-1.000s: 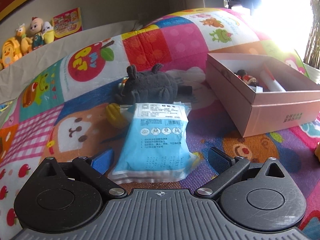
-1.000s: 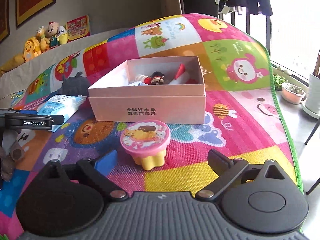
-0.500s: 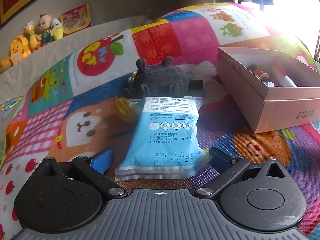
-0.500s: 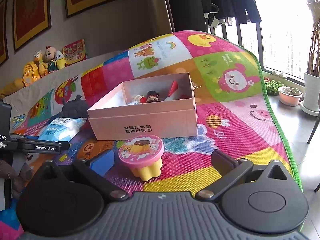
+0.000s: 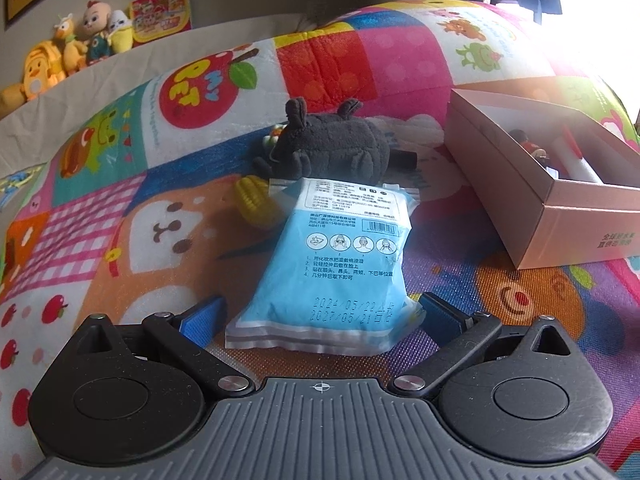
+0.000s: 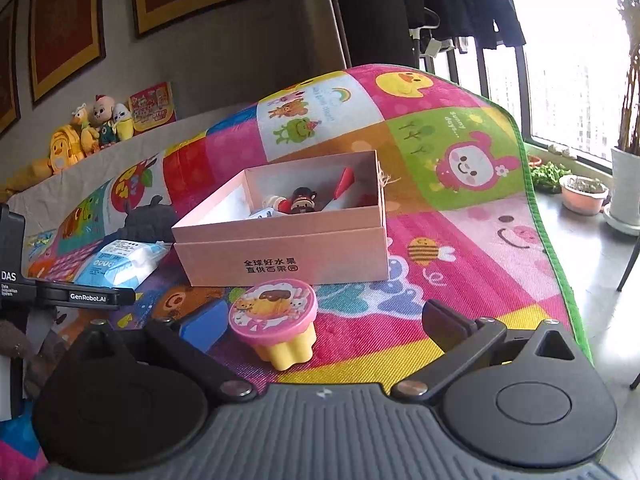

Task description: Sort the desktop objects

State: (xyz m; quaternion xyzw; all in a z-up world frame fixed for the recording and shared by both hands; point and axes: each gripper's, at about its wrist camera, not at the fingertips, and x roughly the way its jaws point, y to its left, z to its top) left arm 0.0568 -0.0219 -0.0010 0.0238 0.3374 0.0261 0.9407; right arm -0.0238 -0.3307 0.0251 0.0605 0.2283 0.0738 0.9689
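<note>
Blue wipes pack [image 5: 340, 264] flat on the play mat [image 5: 120, 240], near end between the spread pads of the left tool [image 5: 320, 314], untouched. Soft and slippery by the look of it: likely to buckle or squirt out under a pinch at the sealed edge. Grey plush [image 5: 332, 144] and yellow corn toy [image 5: 258, 202] just behind, easily nudged by a push forward. Pink-lidded cup [image 6: 276, 320] between the wide-open right tool [image 6: 320, 320] fingers, nearer the left one (off-centre, so liable to tip on closing). Pink box [image 6: 288, 256] beyond, already partly filled.
</note>
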